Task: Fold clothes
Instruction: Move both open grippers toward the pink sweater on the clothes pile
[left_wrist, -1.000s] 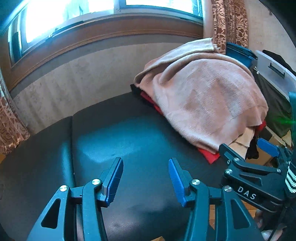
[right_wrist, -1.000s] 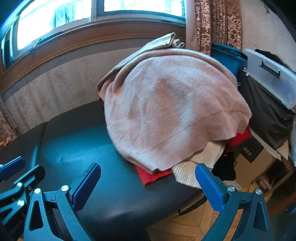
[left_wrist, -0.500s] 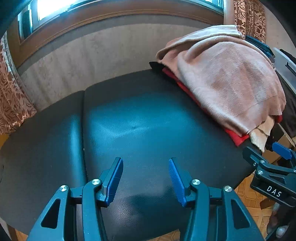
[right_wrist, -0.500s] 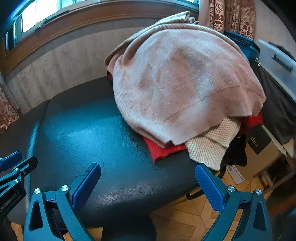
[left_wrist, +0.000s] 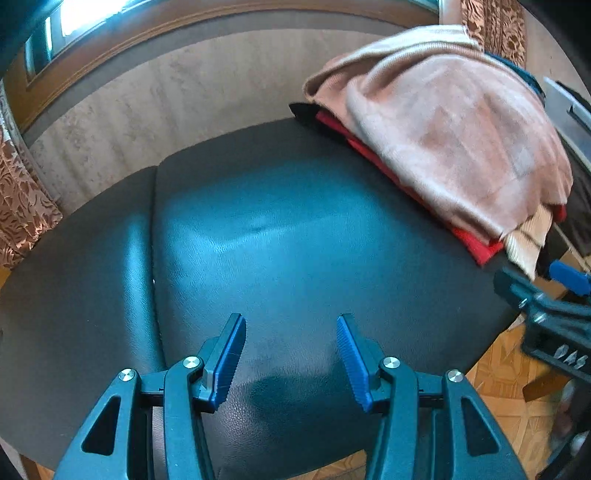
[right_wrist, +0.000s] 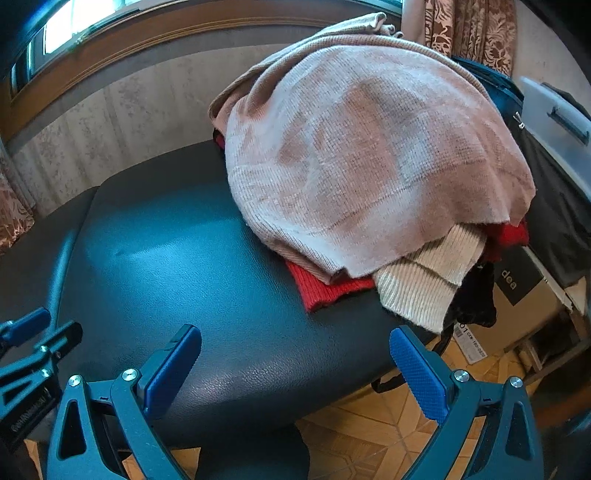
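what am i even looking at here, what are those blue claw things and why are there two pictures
Each picture comes from a camera mounted on a hand-held gripper; a person holds one in each hand. One view looks along the left gripper, the other along the right gripper. The blue parts are their finger pads. Both stand open and hold nothing. Below them is a dark padded bench. At its far right sits a heap of clothes waiting to be folded: a pink knit sweater on top, a red garment and a cream ribbed knit underneath.
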